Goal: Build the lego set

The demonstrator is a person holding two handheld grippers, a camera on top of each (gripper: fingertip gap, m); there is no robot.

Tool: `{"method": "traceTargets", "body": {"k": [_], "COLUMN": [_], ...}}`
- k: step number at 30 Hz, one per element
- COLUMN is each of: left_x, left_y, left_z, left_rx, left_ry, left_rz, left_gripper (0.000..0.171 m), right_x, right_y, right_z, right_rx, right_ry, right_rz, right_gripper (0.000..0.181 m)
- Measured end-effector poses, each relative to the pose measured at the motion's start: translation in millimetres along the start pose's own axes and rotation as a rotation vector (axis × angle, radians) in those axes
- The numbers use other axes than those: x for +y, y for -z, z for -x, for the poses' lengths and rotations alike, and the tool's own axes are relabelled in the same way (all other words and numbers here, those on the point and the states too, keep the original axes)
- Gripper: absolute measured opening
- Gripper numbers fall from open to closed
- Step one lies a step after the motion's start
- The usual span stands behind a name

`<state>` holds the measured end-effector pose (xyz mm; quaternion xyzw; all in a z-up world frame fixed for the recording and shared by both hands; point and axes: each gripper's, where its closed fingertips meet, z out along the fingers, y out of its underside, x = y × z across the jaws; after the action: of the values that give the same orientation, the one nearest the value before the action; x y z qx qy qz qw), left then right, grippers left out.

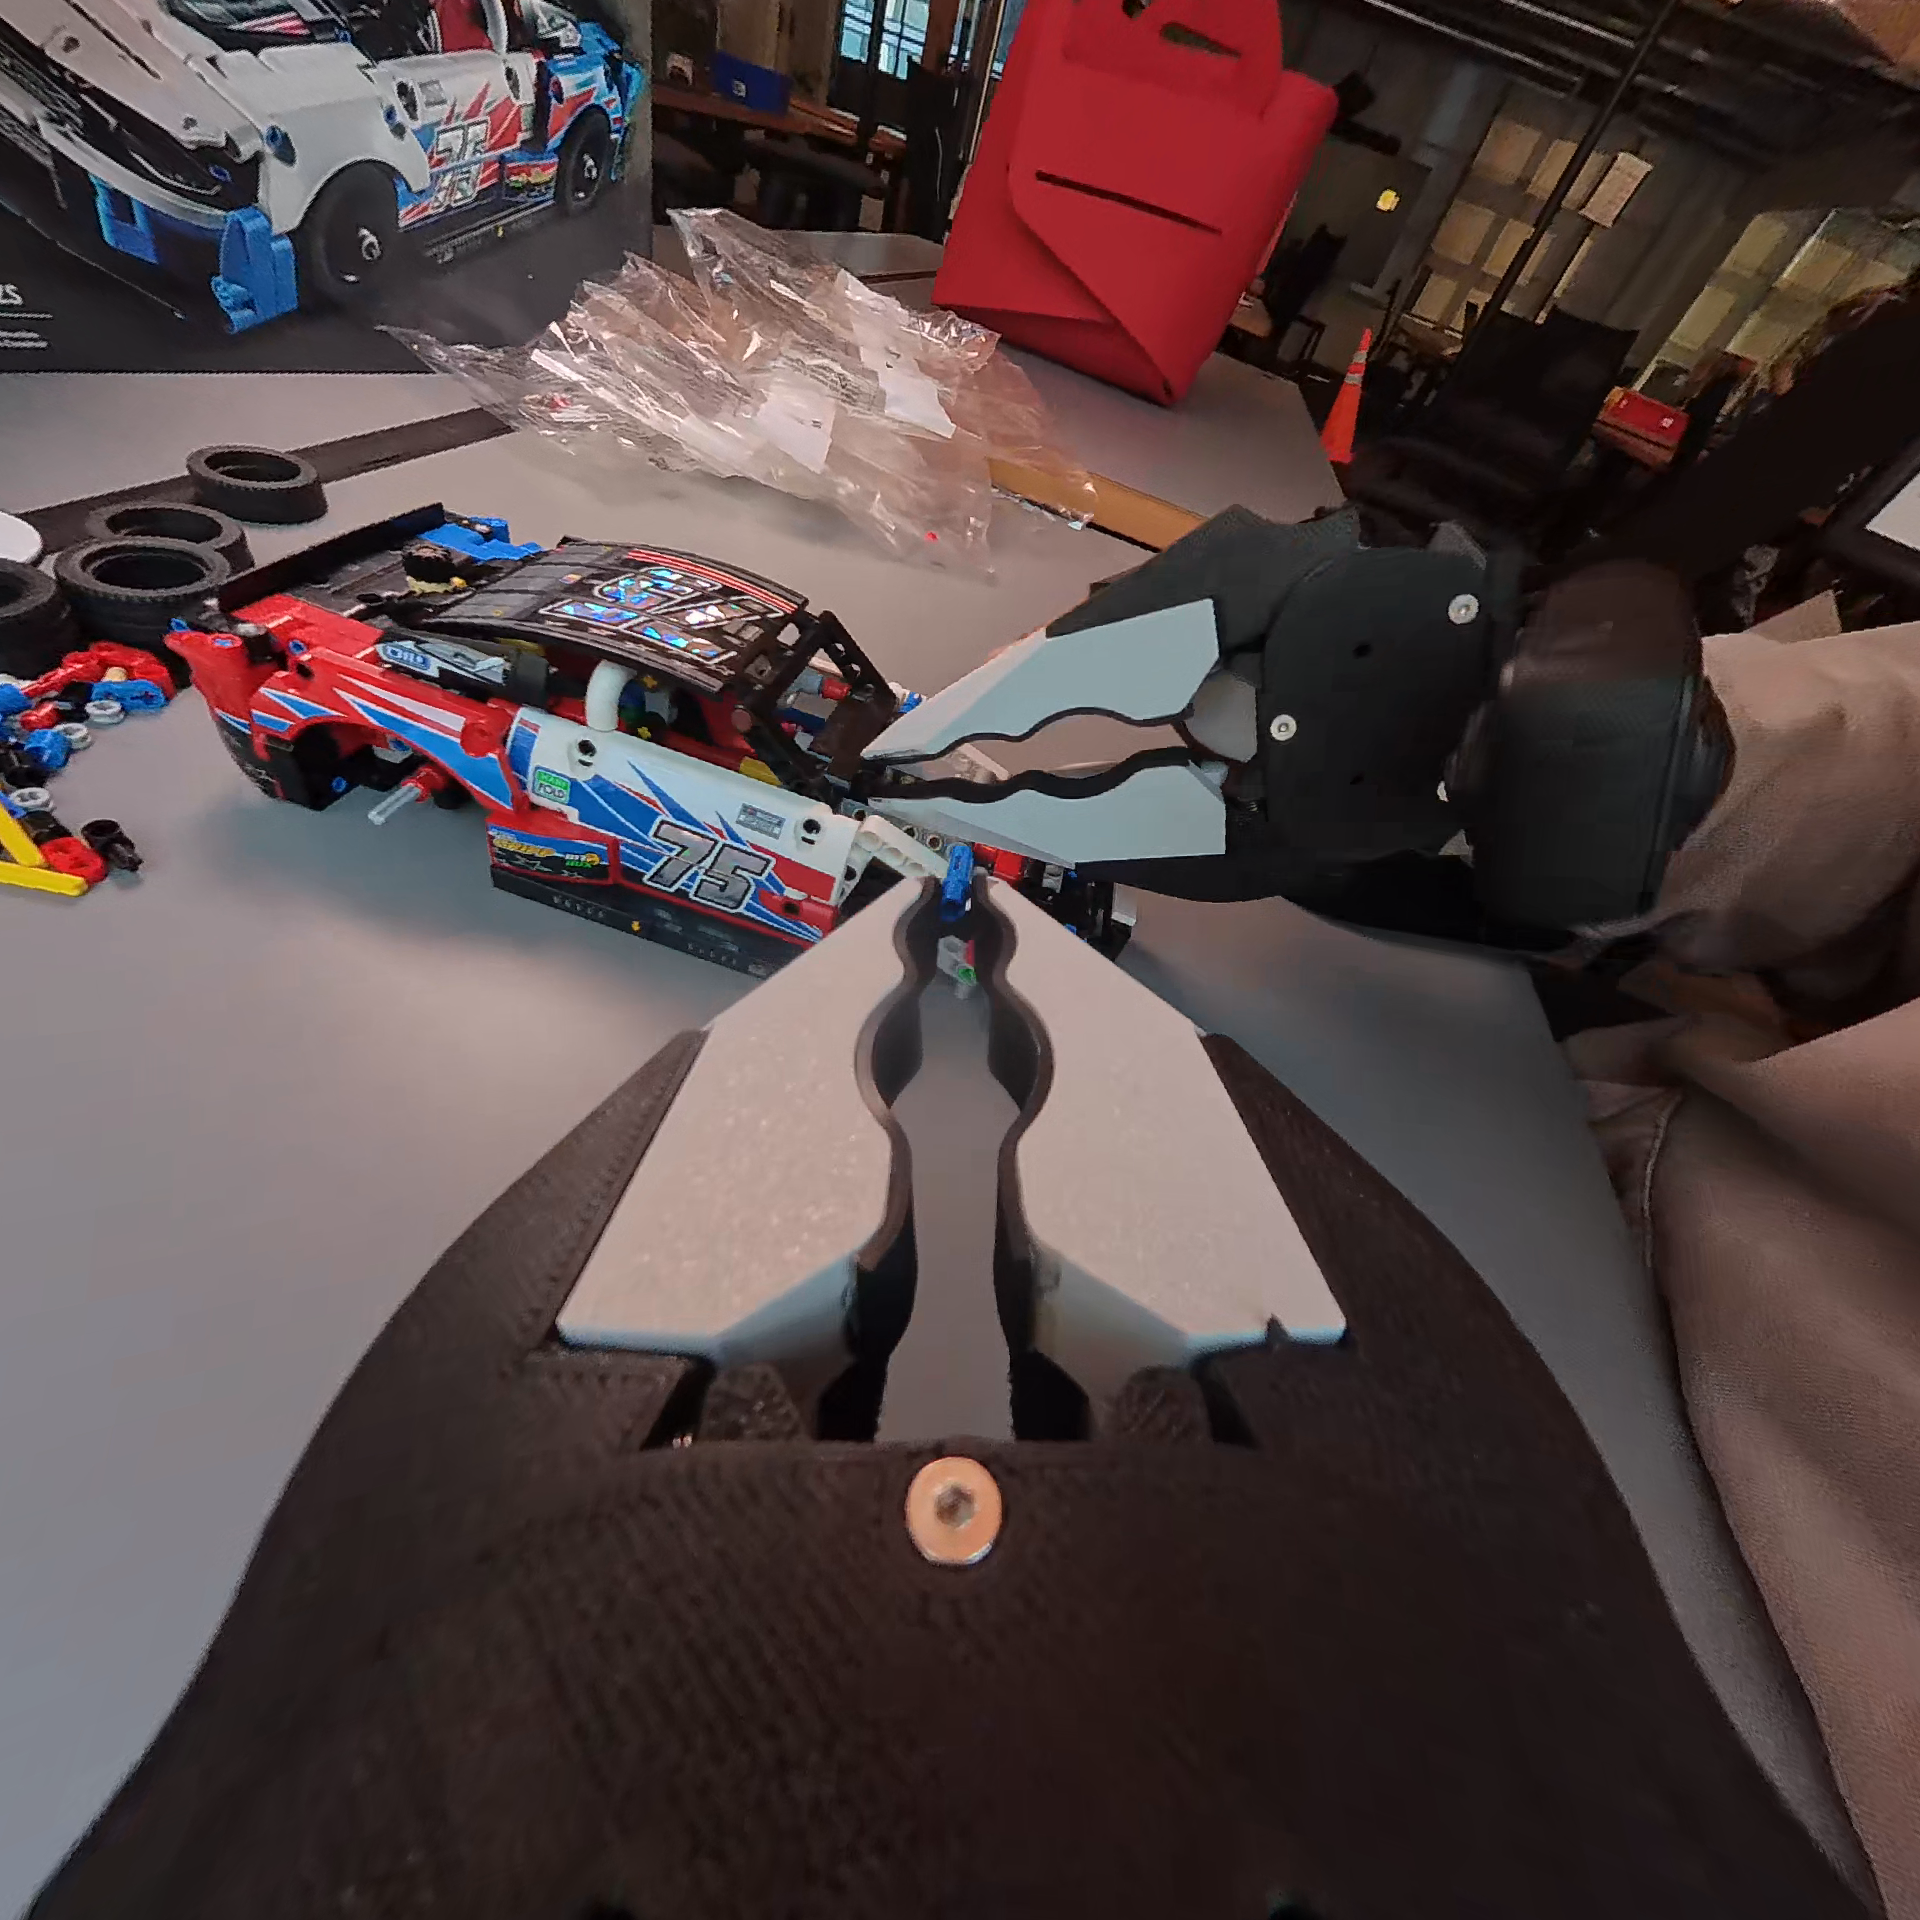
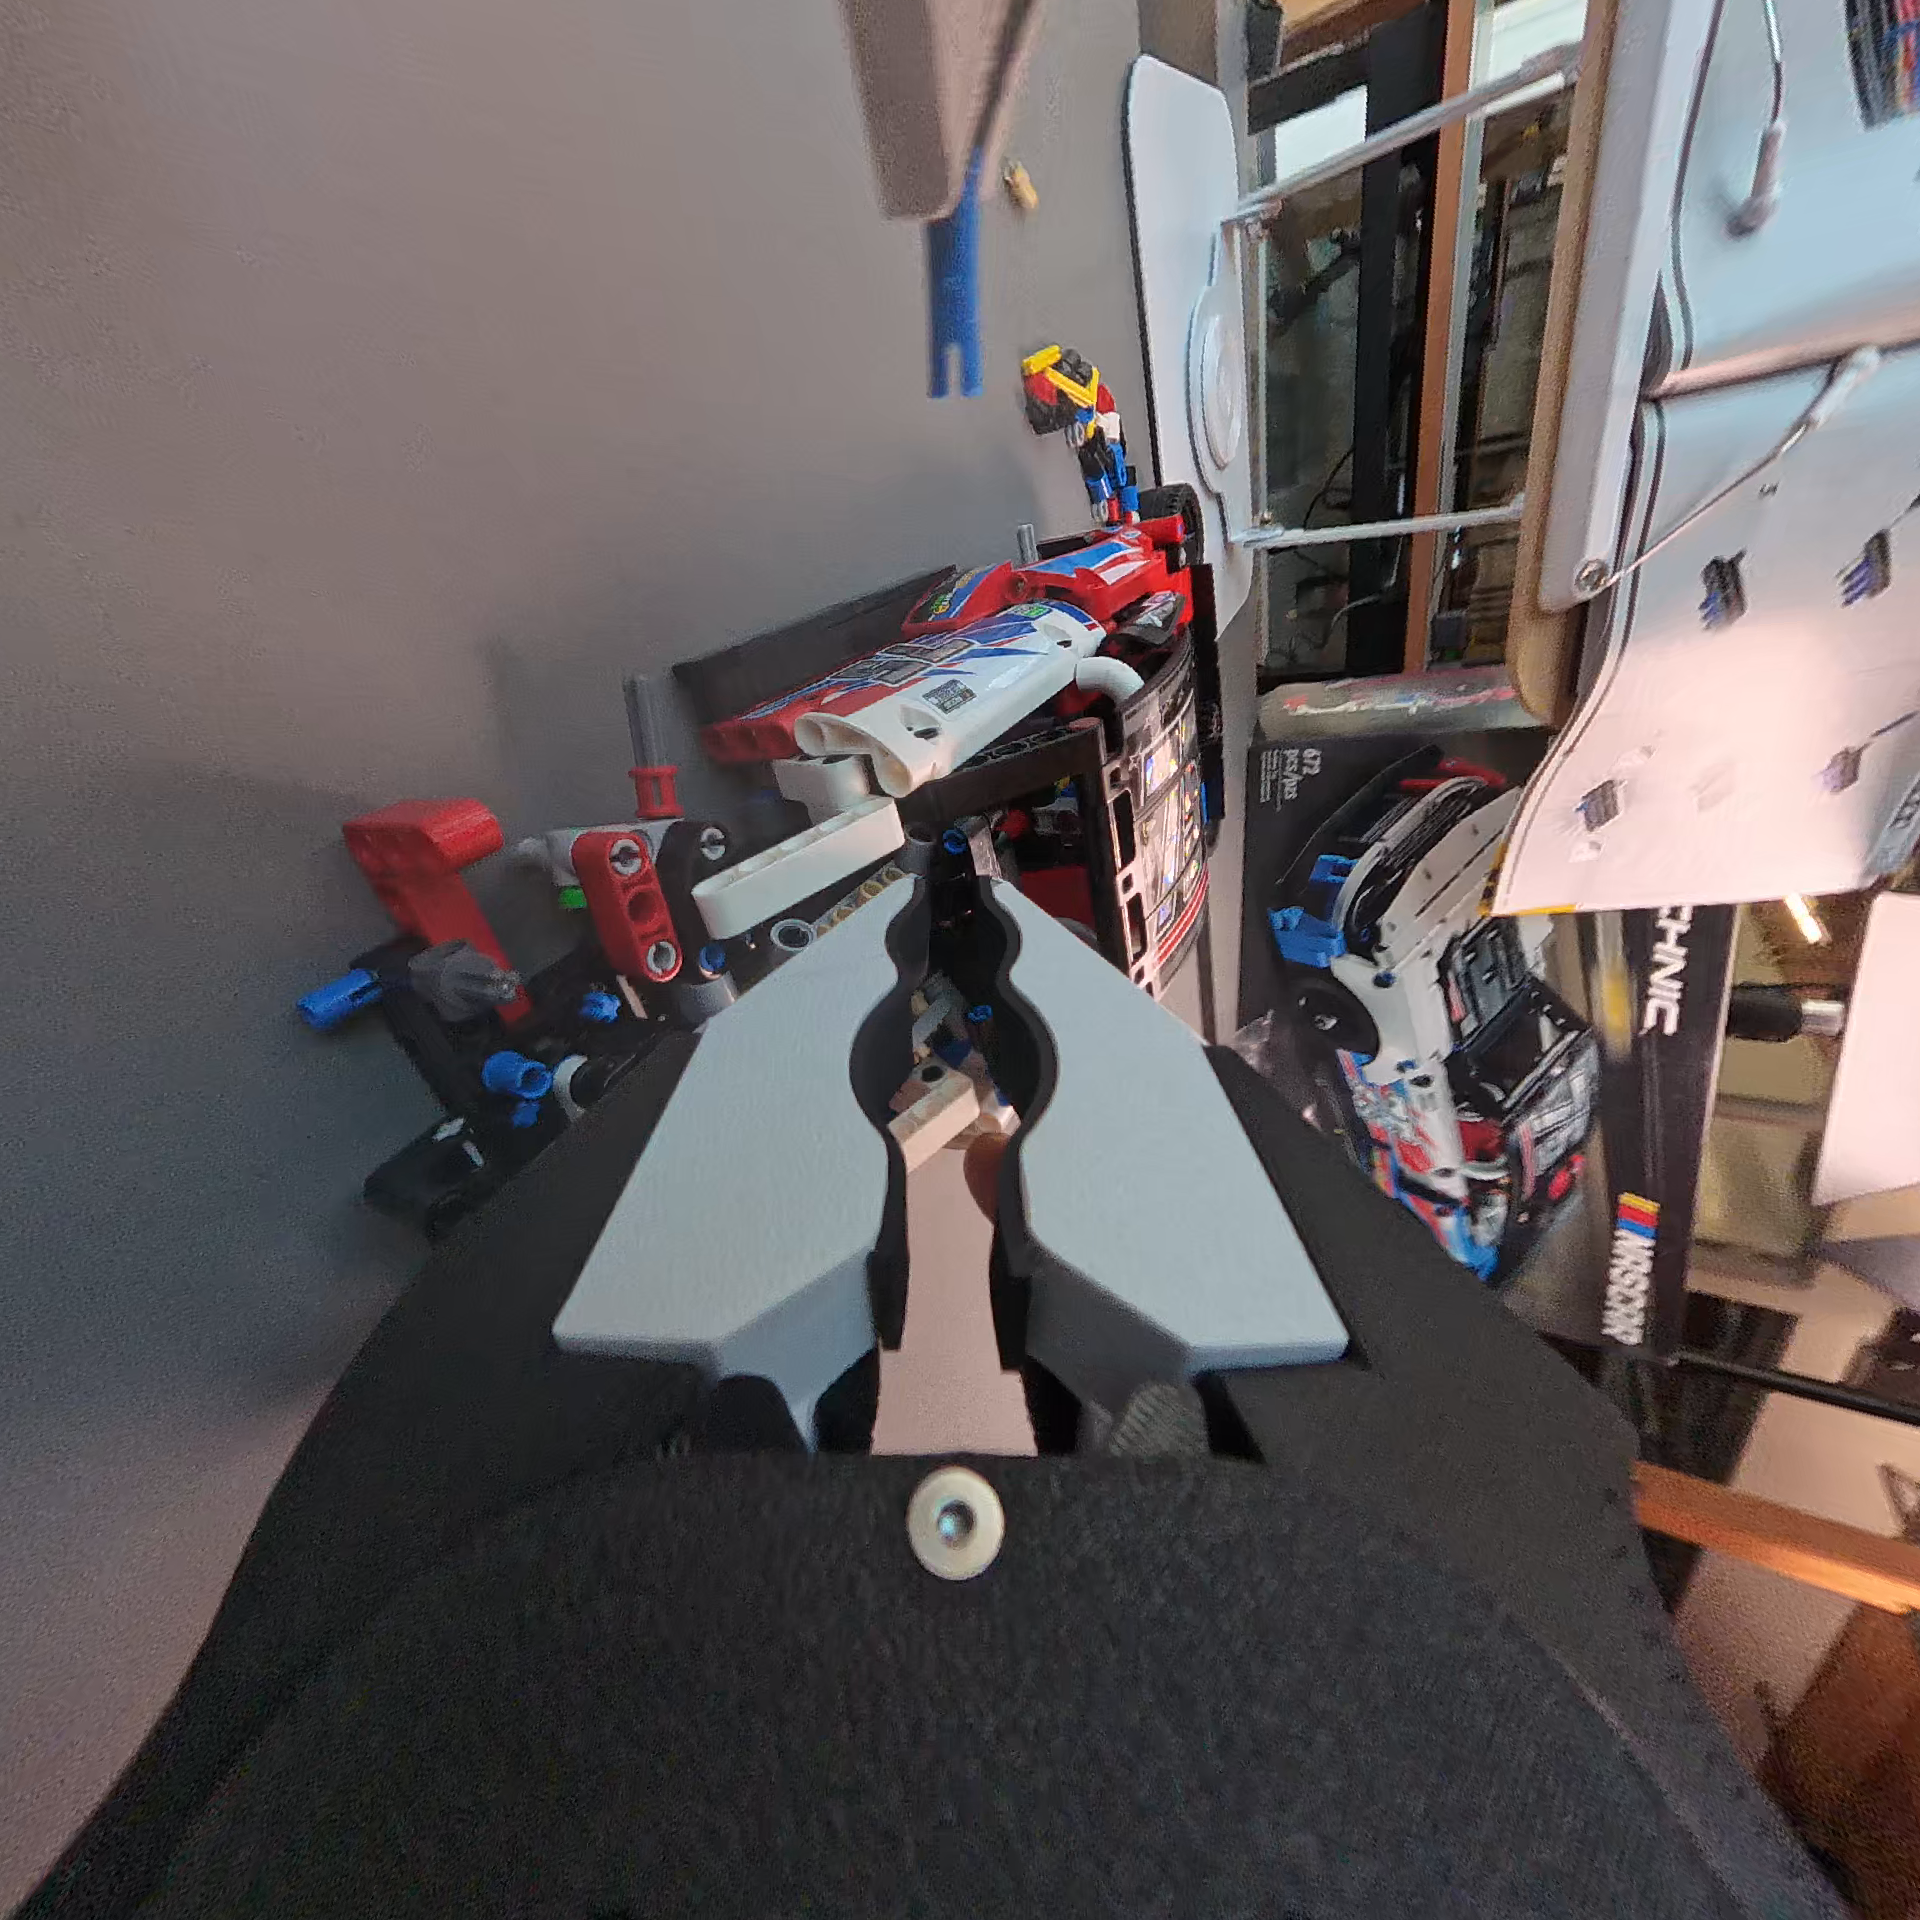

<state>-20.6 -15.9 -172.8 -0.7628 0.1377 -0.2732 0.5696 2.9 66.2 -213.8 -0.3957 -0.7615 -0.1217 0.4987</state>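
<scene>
Left hand-held gripper (image 1: 954,896) pinches blue pin (image 1: 956,883).

Printed markings on car (image 1: 665,831) and box (image 1: 208,156)

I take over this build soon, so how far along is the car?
Done: body panels and roof are on the car. In hand: the left hand-held gripper pinches a blue pin at the open end; the right hand-held gripper steadies the frame. Left: four tyres and loose parts lie unfitted.
</scene>
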Motion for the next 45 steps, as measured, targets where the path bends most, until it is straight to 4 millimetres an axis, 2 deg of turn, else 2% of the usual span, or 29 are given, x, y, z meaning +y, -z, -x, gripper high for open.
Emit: {"method": "traceTargets", "body": {"k": [5, 9, 13, 15, 17, 21, 24, 28, 35, 40, 42, 45], "left_x": [1.6, 2.8, 2.8, 3.4, 3.6, 3.8, 3.7, 4.0, 4.9, 4.9, 4.7, 4.6], "left_y": [-1.7, -1.8, -1.4, -1.7, -1.9, -2.0, -1.8, -1.8, -2.3, -2.0, -1.5, -1.4], "left_z": [-12.2, -11.4, -10.7, -10.9, -11.2, -10.3, -9.9, -9.7, -9.9, -9.0, -8.3, -7.6], "left_rx": [0.008, 0.003, 0.004, 0.006, 0.006, 0.002, 0.0, -0.001, 0.001, -0.001, -0.002, 0.003], "left_ry": [-0.044, -0.044, -0.036, -0.037, -0.039, -0.039, -0.039, -0.041, -0.04, -0.038, -0.036, -0.027], "left_rz": [0.005, 0.009, 0.009, 0.011, 0.013, 0.013, 0.013, 0.015, 0.018, 0.018, 0.016, 0.014], "left_gripper": [0.004, 0.004, 0.004, 0.004, 0.004, 0.004, 0.004, 0.004, 0.004, 0.004, 0.004, 0.004], "right_x": [4.8, 5.6, 5.2, 5.2, 7.9, 12.2, 10.4, 8.4, 8.0, 8.3, 5.1, -7.2], "right_y": [0.2, 0.4, 0.6, 1.6, 3.0, 5.4, 4.3, 1.5, 1.7, 2.9, 9.2, 30.7], "right_z": [-0.3, 0.4, 1.5, 1.8, 2.0, -1.9, 0.4, -0.6, 0.1, -0.3, -7.5, -18.4], "right_rx": [-0.025, -0.067, -0.184, -0.242, -0.251, -0.158, -0.134, -0.121, -0.239, -0.235, -0.252, -0.354], "right_ry": [-0.369, -0.673, -0.991, -1.084, -1.06, -0.785, -0.677, -0.717, -0.96, -0.927, -0.932, -0.934], "right_rz": [0.044, 0.074, 0.024, -0.002, 0.0, 0.046, 0.086, 0.079, 0.036, 0.017, -0.052, -0.222], "right_gripper": [0.005, 0.005, 0.006, 0.006, 0.006, 0.011, 0.008, 0.004, 0.005, 0.005, 0.01, 0.021]}}
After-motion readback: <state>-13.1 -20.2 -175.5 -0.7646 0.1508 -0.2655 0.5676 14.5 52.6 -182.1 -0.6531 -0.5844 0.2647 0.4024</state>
